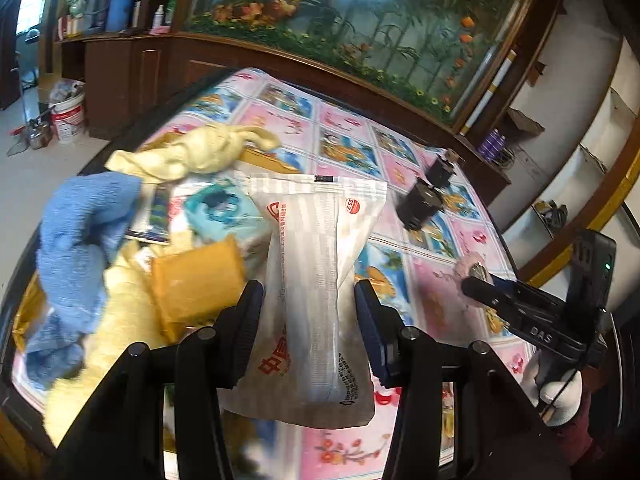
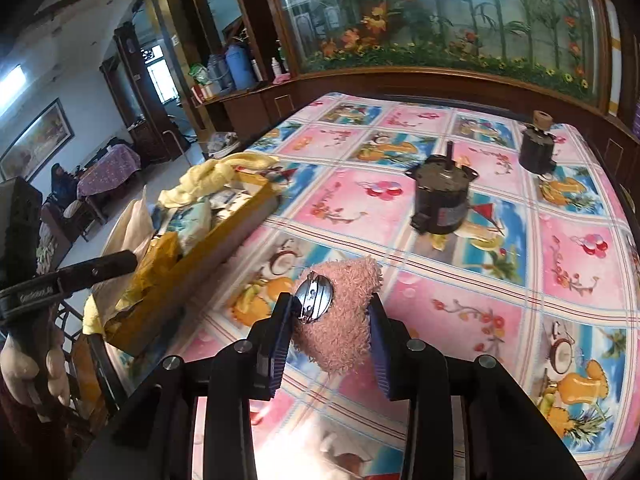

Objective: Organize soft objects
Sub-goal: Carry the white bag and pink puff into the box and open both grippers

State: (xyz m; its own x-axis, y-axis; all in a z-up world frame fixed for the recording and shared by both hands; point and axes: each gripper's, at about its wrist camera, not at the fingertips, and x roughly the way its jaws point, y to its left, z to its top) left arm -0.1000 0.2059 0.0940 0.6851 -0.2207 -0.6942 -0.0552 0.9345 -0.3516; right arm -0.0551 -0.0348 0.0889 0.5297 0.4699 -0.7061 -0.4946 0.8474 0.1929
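Left wrist view, nearest item: left gripper (image 1: 309, 300), fingers set at a middling width and pressed on both sides of a white plastic pouch (image 1: 320, 280) with red print, held lengthwise and raised clear of the floral tablecloth (image 1: 432, 292); judged to be in carriage toward the collection box. Just left of the pouch: cardboard box (image 1: 264, 158) already stocked with soft goods, namely an orange sponge (image 1: 196, 280), a blue towel (image 1: 80, 232), a yellow cloth (image 1: 200, 148) draped over the far rim, and a teal packet (image 1: 220, 208). Right wrist view, nearest item: right gripper (image 2: 332, 312), fingers narrowed onto a pink plush piece (image 2: 344, 320) with a metal pin clasp (image 2: 316, 300) facing the camera, lifted a little above the cloth; likely the next item for the box, which lies well to its left. Farther out, apart from the box: two dark motors (image 2: 442, 200), (image 2: 538, 148) standing upright on the cloth; hard goods, presumably left out of the sort.
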